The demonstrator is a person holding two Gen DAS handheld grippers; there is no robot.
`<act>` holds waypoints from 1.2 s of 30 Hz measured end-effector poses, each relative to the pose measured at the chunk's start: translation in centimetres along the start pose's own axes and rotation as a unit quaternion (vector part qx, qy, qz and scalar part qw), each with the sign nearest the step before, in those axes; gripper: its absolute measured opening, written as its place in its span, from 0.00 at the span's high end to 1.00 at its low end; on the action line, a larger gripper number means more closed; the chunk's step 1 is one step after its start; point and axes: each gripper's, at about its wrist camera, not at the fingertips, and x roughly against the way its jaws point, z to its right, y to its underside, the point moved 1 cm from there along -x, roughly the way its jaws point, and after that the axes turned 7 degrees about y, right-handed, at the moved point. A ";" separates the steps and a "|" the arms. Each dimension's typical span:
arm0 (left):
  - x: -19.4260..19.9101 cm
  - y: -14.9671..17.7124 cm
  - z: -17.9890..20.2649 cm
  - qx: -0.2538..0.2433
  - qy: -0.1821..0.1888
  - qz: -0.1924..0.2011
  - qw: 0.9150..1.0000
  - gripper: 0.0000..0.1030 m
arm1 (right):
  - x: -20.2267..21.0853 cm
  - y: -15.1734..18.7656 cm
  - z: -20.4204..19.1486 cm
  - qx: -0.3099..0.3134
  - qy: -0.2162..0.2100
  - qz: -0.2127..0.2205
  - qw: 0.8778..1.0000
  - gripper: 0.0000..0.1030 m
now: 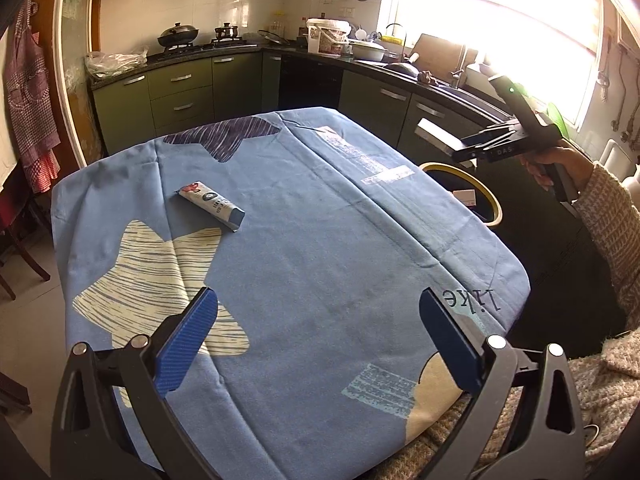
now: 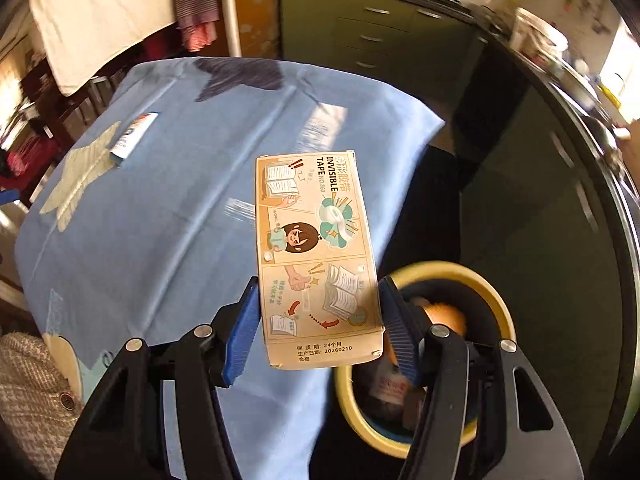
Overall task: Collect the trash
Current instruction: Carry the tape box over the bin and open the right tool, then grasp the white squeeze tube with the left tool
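A tan "Invisible Tape" box [image 2: 316, 260] hangs in the air between the blue pads of my right gripper [image 2: 318, 284], which is shut on its lower part. It is held over the right edge of the table, just left of a yellow-rimmed bin [image 2: 452, 272] that stands lower down. The left wrist view shows this same box [image 1: 436, 132] carried at the far right above the bin [image 1: 494, 204]. A white and blue tube [image 1: 212, 202] lies on the blue cloth at the far left. My left gripper [image 1: 318, 296] is open over the near cloth, holding nothing.
The table [image 1: 340, 220] wears a blue cloth with star prints. In the bin lie an orange object [image 2: 444, 316] and a small packet [image 2: 390, 390]. Green kitchen cabinets [image 1: 180, 92] and a dark counter run behind and to the right. A person's knitted sleeve [image 1: 608, 232] is at the right.
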 end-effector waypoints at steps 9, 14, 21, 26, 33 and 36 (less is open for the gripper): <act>-1.3 -0.6 1.6 -0.017 0.009 -0.014 1.000 0.07 | -3.3 6.3 6.1 -0.054 0.062 -0.064 0.995 0.44; -1.5 -0.6 1.6 -0.018 0.007 -0.020 1.000 0.07 | -5.5 6.7 5.1 -0.035 0.077 -0.079 0.993 0.46; -2.2 -0.3 0.8 -0.010 0.002 -0.035 0.999 0.07 | -6.0 7.0 4.9 -0.044 0.064 -0.079 0.994 0.37; -3.1 -1.0 -0.8 0.012 -0.008 -0.047 0.999 0.07 | -2.4 7.4 5.6 -0.085 0.059 -0.036 0.994 0.36; -5.2 -4.0 -4.9 0.083 -0.058 -0.072 0.992 0.07 | 1.3 9.3 4.6 -0.125 0.045 0.012 0.991 0.31; -7.0 -5.5 -7.3 0.139 -0.067 -0.087 0.984 0.07 | 1.9 10.7 4.4 -0.139 0.043 0.021 0.989 0.30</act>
